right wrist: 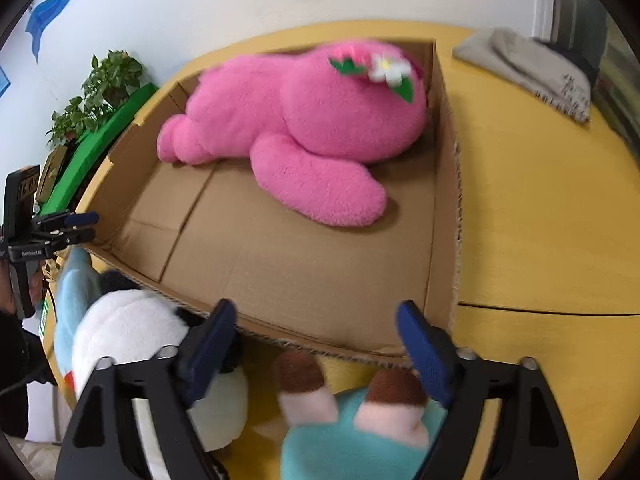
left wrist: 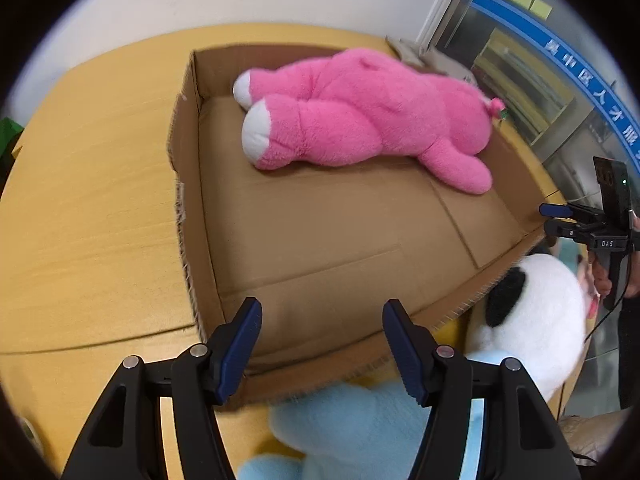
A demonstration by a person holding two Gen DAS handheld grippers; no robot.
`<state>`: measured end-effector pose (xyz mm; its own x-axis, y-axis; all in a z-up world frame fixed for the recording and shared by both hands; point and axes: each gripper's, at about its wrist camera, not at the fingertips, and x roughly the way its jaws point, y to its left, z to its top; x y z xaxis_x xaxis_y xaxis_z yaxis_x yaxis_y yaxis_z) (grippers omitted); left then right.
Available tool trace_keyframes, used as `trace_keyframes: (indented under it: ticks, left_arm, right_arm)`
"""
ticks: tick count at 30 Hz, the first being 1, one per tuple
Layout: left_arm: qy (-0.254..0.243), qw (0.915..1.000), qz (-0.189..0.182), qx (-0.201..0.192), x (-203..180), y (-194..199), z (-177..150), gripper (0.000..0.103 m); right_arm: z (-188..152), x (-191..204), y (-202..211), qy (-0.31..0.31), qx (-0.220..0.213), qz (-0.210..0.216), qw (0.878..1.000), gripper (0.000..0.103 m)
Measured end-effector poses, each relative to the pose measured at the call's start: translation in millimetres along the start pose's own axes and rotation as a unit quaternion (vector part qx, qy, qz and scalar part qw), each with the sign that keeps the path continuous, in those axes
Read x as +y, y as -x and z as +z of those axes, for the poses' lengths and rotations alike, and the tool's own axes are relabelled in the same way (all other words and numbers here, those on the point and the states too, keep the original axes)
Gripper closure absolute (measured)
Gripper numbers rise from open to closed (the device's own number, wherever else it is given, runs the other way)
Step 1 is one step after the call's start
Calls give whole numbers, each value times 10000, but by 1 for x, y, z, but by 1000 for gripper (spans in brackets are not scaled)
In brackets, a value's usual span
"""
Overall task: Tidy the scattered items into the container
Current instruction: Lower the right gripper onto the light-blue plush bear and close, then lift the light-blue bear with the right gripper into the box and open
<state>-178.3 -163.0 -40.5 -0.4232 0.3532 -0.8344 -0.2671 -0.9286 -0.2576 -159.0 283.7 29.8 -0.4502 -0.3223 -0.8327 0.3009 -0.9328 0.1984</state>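
A: What is lying ahead of the left gripper (left wrist: 322,346)?

B: Its blue-padded fingers (left wrist: 240,350) are standing wide apart, gripping nothing, just over the near wall of the shallow brown cardboard box (left wrist: 192,200). Beyond them the big pink plush bear (left wrist: 360,120) is lying on its side at the far end of the box floor, white foot soles pointing left.

A: And below those fingers?

B: A pale blue plush toy (left wrist: 344,416) is sitting under them on the yellow wooden counter (left wrist: 88,208), outside the box. Right of the fingers a white plush with black patches (left wrist: 536,312) is leaning against the box wall.

A: How is the right gripper (right wrist: 316,340) doing?

B: Also spread open and empty, hovering at the box's near edge. Between and beneath its fingers (right wrist: 424,352) a teal plush with pink legs and brown feet (right wrist: 352,412) is lying on the counter. A folded grey cloth (right wrist: 528,68) is resting far off to the right.
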Motion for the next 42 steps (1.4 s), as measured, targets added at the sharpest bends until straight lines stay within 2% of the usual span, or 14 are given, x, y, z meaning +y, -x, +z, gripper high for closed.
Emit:
trace_keyframes:
  ticks: [2, 4, 6, 9, 12, 15, 18, 21, 24, 27, 28, 32, 39, 42]
  left_arm:
    - [73, 9994, -235, -250, -2, 23, -14, 40]
    - [166, 9976, -458, -488, -5, 44, -31, 39]
    - [242, 9958, -582, -667, -13, 56, -49, 28]
    - [508, 9917, -800, -867, -18, 66, -80, 25]
    - [945, 9866, -941, -937, -14, 60, -111, 25]
    - [1396, 9788, -1157, -953, -8, 49, -137, 25]
    - [1797, 9694, -1376, -945, -4, 37, -162, 25]
    - [2114, 9597, -1614, -908, -3, 23, -182, 25]
    - [2315, 9518, -1764, -970, -4, 14, -196, 25]
    - [2513, 9419, -1929, -1116, 1, 12, -203, 25]
    - [2578, 9386, -1977, -1163, 3, 11, -204, 27]
    - [2501, 9415, -1928, -1179, 2, 11, -204, 27]
    - [2439, 9419, -1960, -1225, 5, 15, -204, 32]
    - [2487, 9355, -2136, -1316, 9, 16, -205, 32]
  right_arm:
    - [-5, 8, 29, 0, -440, 73, 9990, 0]
    - [-13, 21, 62, -34, -909, 437, 9949, 0]
    - [-27, 39, 87, 61, -1190, 833, 9894, 0]
    - [-47, 84, 105, 617, -1350, 1246, 9810, 0]
    - [-61, 143, 104, 1500, -1378, 1349, 9697, 0]
    - [-60, 188, 82, 1971, -1202, 1446, 9622, 8]
    - [-43, 221, 41, 2016, -744, 1426, 9662, 15]
    - [-29, 239, -1, 2170, -273, 1037, 9703, 26]
    - [-26, 250, -36, 2493, 163, 704, 9657, 48]
    - [-27, 263, -55, 2753, 396, 669, 9582, 71]
    - [-29, 265, -57, 2794, 408, 649, 9571, 72]
    - [-38, 266, -49, 2741, 357, 669, 9587, 76]
    - [-75, 242, -22, 1792, 365, 1180, 9760, 77]
    - [-83, 231, -19, 1549, 403, 1254, 9791, 75]
